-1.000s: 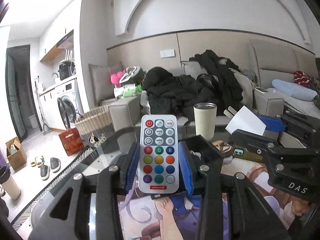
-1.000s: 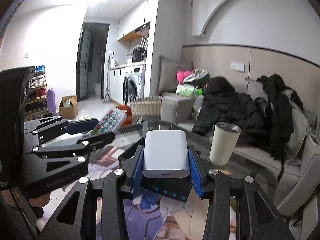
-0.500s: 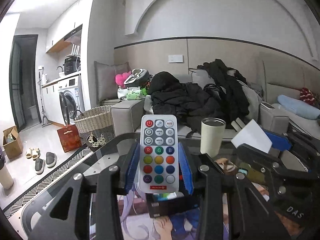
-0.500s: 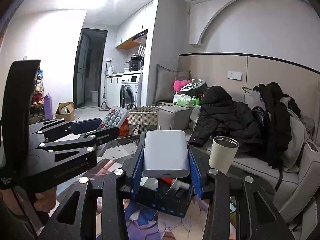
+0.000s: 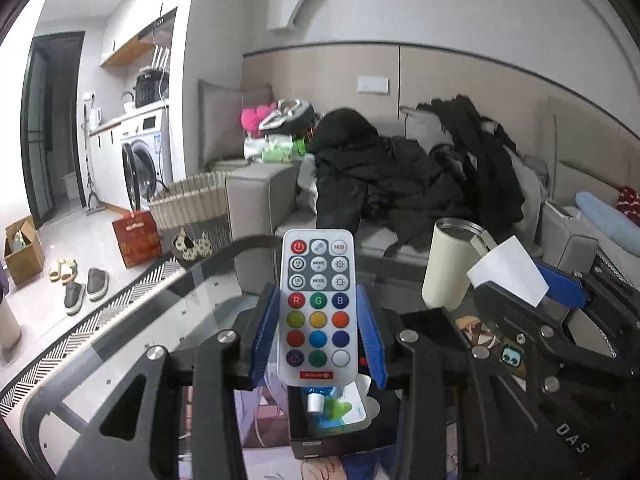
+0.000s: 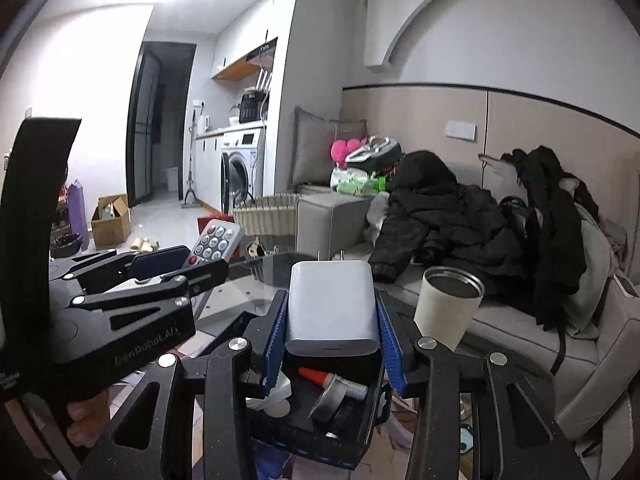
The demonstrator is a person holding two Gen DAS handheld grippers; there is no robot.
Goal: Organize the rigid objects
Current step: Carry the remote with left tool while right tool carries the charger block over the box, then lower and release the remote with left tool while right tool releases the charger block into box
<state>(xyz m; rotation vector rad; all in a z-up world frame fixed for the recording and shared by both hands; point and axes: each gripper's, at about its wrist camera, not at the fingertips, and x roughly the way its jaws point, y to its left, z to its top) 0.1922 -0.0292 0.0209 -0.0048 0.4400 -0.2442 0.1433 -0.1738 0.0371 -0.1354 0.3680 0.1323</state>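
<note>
the left tongs [image 5: 319,332] are closed on a white remote [image 5: 319,308], their blue pads pressing its two long sides so it stands upright with the coloured buttons facing the camera. the remote is held in the air above a black box [image 5: 340,436] that sits on the glass counter [image 5: 168,320]; small blue, green and white bits lie in the box, too blurred to name.

the right tongs [image 6: 333,332] are clamped on a white charger [image 6: 333,308], gripped by its sides with the two metal prongs pointing up and away. it hangs over the same black box [image 6: 320,412], where a red-tipped tube [image 6: 332,380] and a grey roll of tape [image 6: 330,398] lie.

a cream cup [image 6: 448,308] with a steel rim stands on the counter just to the right of the charger. from the right wrist view the left tongs [image 6: 192,262] and remote [image 6: 214,242] show at the left, near but apart from the charger. behind the counter is a grey sofa [image 6: 520,320] heaped with black coats [image 6: 440,208].
</note>
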